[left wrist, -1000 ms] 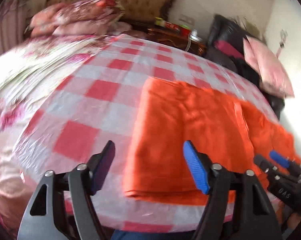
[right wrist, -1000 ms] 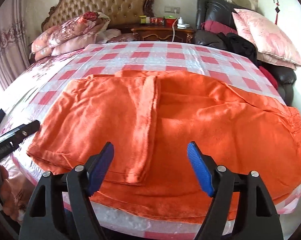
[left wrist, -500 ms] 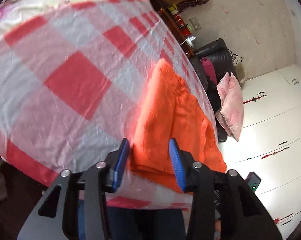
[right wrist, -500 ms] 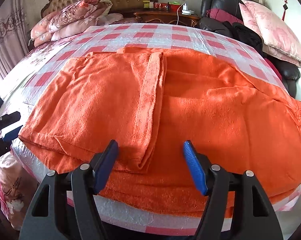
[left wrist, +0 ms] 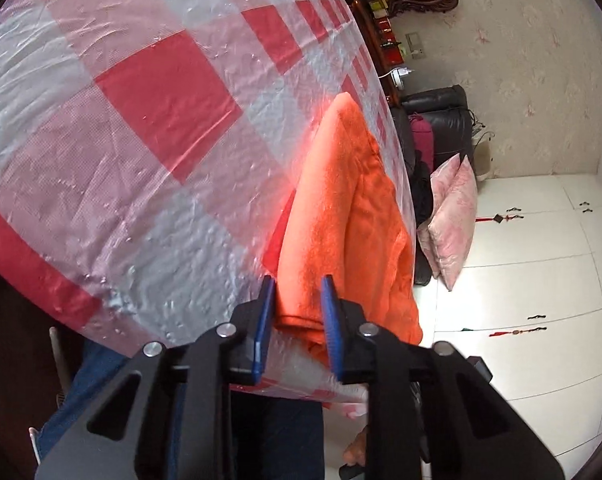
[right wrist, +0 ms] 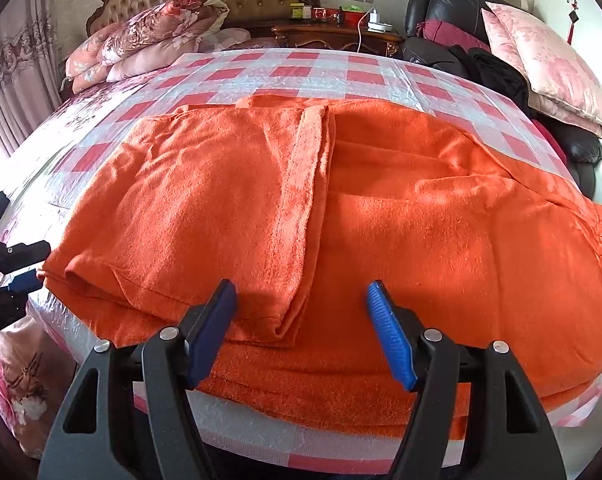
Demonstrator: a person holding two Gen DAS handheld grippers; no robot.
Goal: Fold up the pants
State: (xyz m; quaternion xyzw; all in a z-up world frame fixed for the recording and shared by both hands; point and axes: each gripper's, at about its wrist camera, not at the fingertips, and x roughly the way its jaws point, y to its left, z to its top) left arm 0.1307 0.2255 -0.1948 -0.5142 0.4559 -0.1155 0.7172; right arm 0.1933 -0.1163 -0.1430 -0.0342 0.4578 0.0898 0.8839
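Orange pants [right wrist: 341, 208] lie on the bed, with the leg ends folded over to the middle. In the left wrist view the pants [left wrist: 341, 208] show edge-on. My left gripper [left wrist: 297, 300] has its blue jaws narrowed around the folded left corner of the pants, a small gap still showing. It also shows at the left edge of the right wrist view [right wrist: 21, 276], at that corner. My right gripper [right wrist: 301, 316] is open and empty, just above the near edge of the folded flap.
The bed wears a red-and-white checked plastic cover [right wrist: 301, 72]. Folded quilts [right wrist: 149, 36] lie by the headboard. A nightstand [right wrist: 337, 32], a dark chair with clothes [right wrist: 461, 40] and pink pillows [right wrist: 549, 64] stand to the right. A white floor [left wrist: 521, 300] lies beyond the bed.
My left gripper has swung down to the pants' left corner and narrowed its jaws around it. My right gripper has moved closer to the near edge and stayed open.
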